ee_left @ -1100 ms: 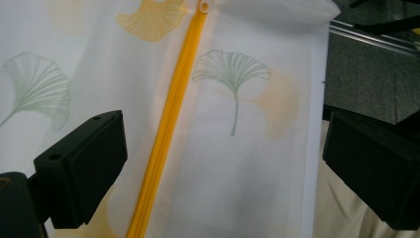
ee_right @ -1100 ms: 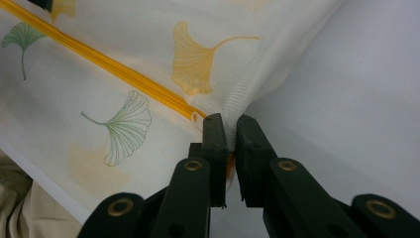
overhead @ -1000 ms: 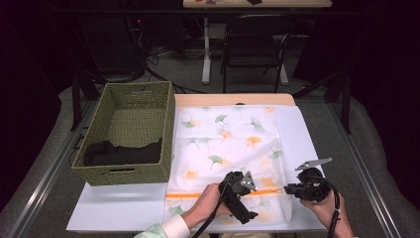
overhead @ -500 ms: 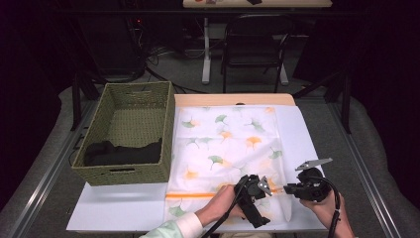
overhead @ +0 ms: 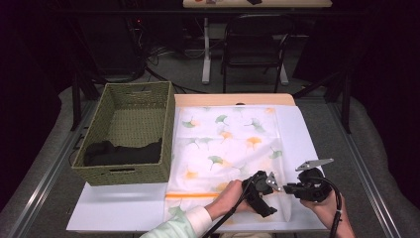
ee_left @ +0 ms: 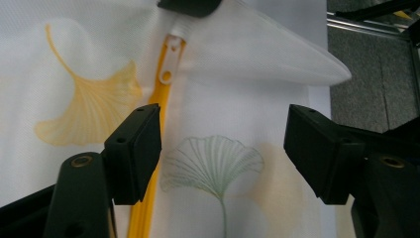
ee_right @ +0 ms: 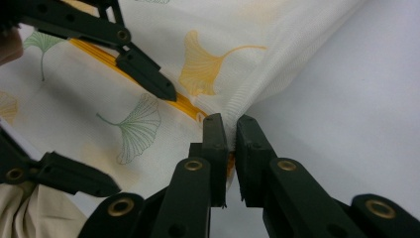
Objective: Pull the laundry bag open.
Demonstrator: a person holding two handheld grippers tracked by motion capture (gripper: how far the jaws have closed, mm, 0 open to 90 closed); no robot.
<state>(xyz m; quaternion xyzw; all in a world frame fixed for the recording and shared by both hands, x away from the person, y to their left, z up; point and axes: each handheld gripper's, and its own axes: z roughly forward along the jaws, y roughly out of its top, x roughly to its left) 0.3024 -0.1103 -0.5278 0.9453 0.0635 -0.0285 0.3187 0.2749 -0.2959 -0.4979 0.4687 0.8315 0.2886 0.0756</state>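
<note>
Right gripper pinches the corner of the mesh bag at the end of its orange zipper. Left gripper has just been closing; its jaws stand apart over the bag, astride the zipper pull, untouched.

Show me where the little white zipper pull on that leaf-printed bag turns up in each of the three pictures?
High view: too small to tell; it would lie at the orange zipper end between the two tongs, low and right.
Left gripper view: zipper pull top centre, above the open left tongs.
Right gripper view: hidden by the right tongs, shut on the bag edge.
Shared landmark: the orange zipper.
</note>
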